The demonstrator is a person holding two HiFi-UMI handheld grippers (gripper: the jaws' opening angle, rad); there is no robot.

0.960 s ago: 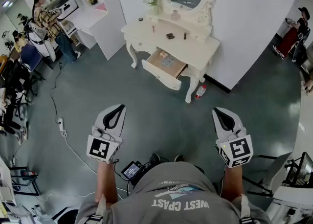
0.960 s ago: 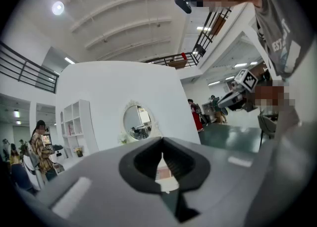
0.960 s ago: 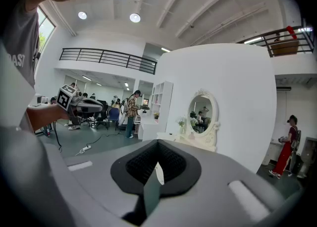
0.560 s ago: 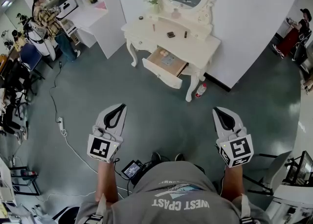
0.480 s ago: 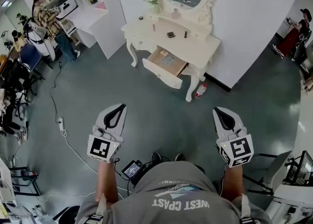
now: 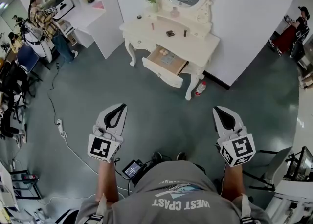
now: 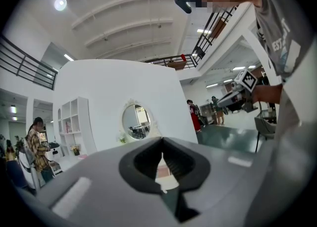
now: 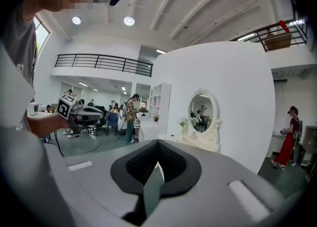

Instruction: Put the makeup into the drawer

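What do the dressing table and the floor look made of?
Dressing table: likely painted wood, cream satin finish, carved curved legs; its open drawer shows a wood-toned bottom. Floor: smooth dark grey-green coating, perhaps epoxy or vinyl, faintly glossy.

Drawer: sticking out in front of the dressing table.
Makeup: lying on the dressing table, behind the drawer.

Slightly higher in the head view: drawer and bystander.
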